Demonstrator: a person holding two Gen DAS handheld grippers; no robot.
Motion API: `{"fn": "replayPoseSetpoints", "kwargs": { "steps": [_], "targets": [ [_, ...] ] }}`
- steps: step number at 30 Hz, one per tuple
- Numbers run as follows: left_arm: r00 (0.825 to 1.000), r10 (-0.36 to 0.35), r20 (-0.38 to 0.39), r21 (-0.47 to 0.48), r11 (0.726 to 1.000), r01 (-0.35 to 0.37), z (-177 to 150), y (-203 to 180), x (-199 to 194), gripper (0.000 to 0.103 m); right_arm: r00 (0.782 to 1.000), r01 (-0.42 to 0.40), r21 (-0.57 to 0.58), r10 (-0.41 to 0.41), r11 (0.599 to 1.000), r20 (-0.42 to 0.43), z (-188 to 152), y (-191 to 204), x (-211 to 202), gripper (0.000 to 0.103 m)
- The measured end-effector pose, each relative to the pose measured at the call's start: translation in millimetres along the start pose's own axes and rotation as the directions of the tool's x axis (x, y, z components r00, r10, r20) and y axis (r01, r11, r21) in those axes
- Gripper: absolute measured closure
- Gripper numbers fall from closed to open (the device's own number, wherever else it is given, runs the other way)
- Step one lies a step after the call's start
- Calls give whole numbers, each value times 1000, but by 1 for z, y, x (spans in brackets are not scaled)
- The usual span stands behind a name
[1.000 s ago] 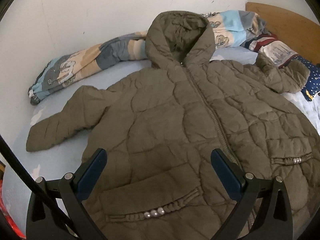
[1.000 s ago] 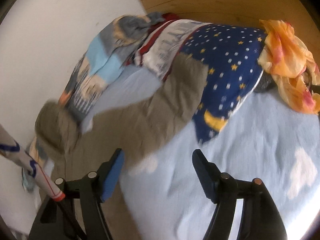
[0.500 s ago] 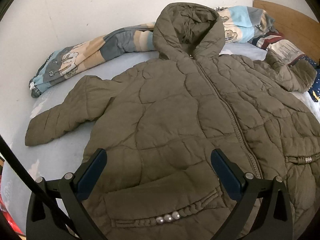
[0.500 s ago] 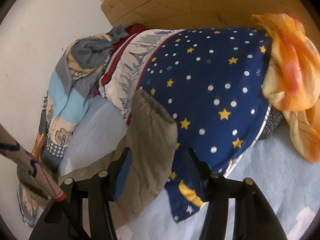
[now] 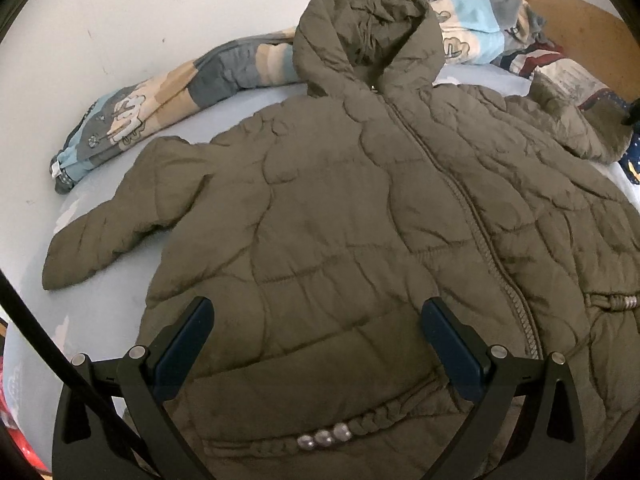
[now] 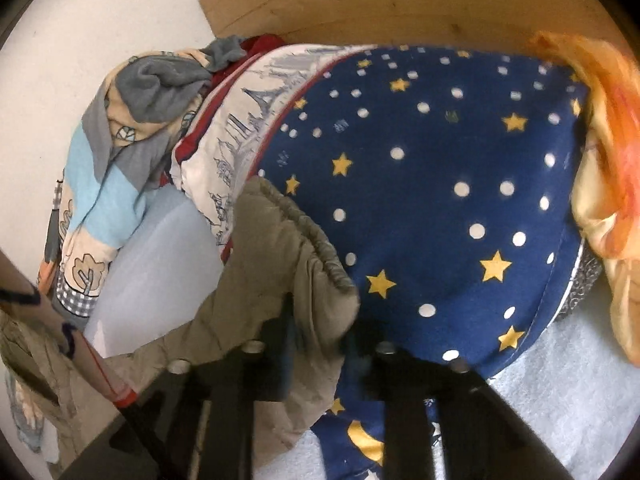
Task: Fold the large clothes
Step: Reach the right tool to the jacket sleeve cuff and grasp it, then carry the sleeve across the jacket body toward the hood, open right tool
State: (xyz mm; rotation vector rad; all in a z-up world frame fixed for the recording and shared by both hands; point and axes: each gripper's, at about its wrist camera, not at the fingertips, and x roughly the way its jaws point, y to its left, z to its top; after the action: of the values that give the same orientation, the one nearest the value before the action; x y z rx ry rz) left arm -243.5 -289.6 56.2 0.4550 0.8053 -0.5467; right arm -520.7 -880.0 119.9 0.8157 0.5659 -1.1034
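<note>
Sleeve cuff (image 6: 296, 264) at lower centre sits between the right gripper (image 6: 320, 332) fingers, grip unclear, left gripper (image 5: 316, 332) spread wide over jacket (image 5: 360, 220), presumably for folding the sleeve in.

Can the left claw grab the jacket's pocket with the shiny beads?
Probably yes. The left claw is open right above the beaded pocket of the olive jacket, with nothing between them.

The jacket (image 5: 340, 220) is matt quilted cloth with shiny beads (image 5: 325, 437); the headboard (image 6: 400, 0) is smooth pale wood; the starred pillow (image 6: 440, 200) is printed cotton-like cloth.
</note>
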Motion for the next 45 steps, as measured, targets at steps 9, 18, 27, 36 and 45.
{"fn": "replayPoseSetpoints", "kwargs": {
  "steps": [9,18,27,36,45],
  "targets": [
    [999,-15,49,-16,1000,16,4,1,-18,0,991,24,62,-32,998,128,17,-17,-79,88],
    [997,-21,69,-39,999,24,9,6,-29,0,980,-43,8,40,999,196,19,11,-171,88],
    [997,-21,80,-86,996,28,10,26,-42,0,962,-139,-118,163,983,219,-2,96,-246,88],
    [993,-12,114,-176,984,32,6,70,-60,0,933,-240,-302,305,923,189,-47,227,-299,88],
    [993,19,119,-305,952,18,-4,128,-72,0,919,-329,-491,394,807,31,-155,369,-279,88]
  ]
}}
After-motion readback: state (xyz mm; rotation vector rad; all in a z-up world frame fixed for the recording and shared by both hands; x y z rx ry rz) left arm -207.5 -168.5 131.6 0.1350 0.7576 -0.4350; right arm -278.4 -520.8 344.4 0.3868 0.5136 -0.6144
